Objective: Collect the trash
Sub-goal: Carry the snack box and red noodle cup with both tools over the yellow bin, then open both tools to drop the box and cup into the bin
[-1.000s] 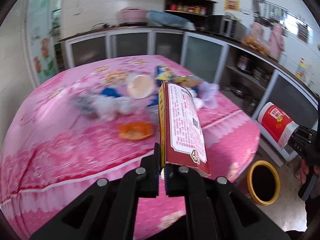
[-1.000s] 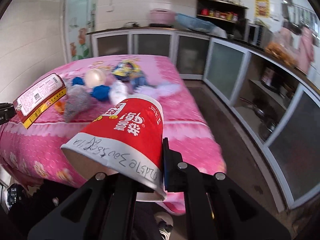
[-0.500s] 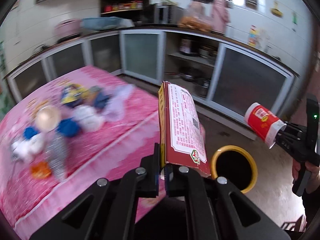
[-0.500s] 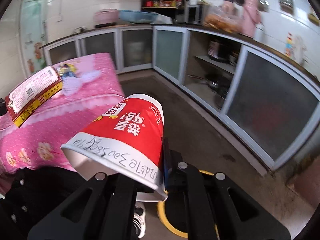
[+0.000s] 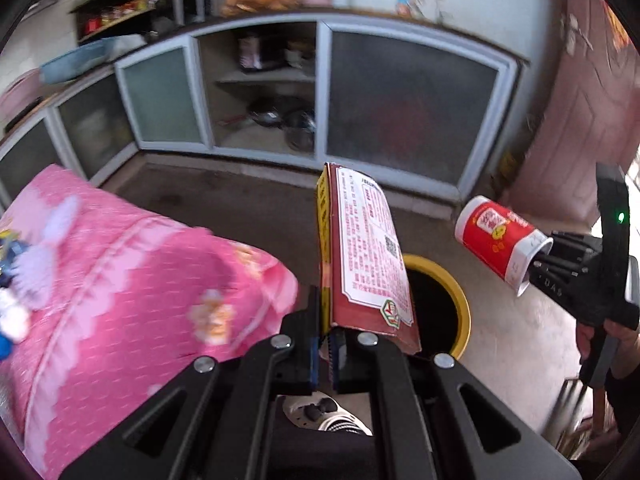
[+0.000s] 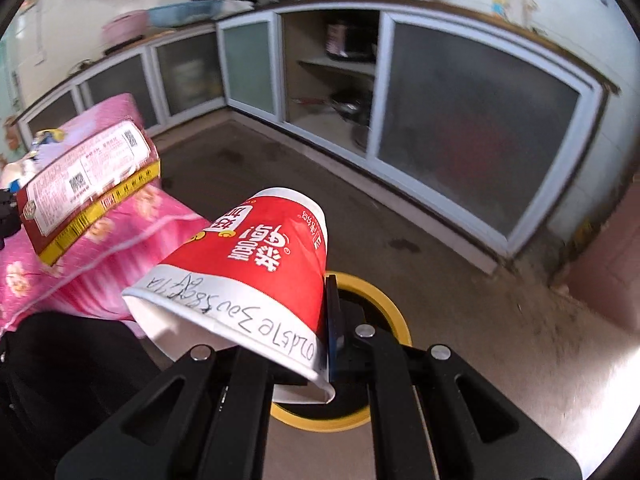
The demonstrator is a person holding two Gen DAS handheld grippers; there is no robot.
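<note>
The left gripper [image 5: 325, 346] is clamped on the bottom edge of a flattened red carton [image 5: 362, 256] with a yellow side, which stands upright from the jaws. The right gripper [image 6: 325, 344] pinches the rim wall of a red-and-white paper cup [image 6: 256, 264], lying tilted with its open mouth toward the camera. Just beyond both sits a round bin with a yellow rim [image 5: 460, 300] on the bare floor, close to the corner of the pink-clothed table [image 5: 132, 280]. More litter lies blurred at that table's far left edge. Farther back, 2 frosted cabinet doors flank an open shelf bay [image 6: 336, 76].
</note>
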